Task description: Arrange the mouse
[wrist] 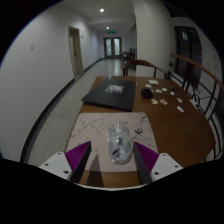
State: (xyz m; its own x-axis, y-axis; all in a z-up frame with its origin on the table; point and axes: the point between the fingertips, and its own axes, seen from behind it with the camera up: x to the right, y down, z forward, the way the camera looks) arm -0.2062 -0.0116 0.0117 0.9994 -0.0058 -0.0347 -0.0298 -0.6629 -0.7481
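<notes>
A pale, glossy mouse (120, 146) lies on a light mat (108, 130), just ahead of and between the spread jaws of the gripper (112, 157), untouched. Beyond, a dark mat (110, 95) lies on the wooden desk (185, 135). A corridor (108, 55) stretches behind.

Your item: one mouse (121, 147), pale and glossy, lying long axis pointing away from you on a light patterned mat (100, 128) on the tabletop (180, 135).
</notes>
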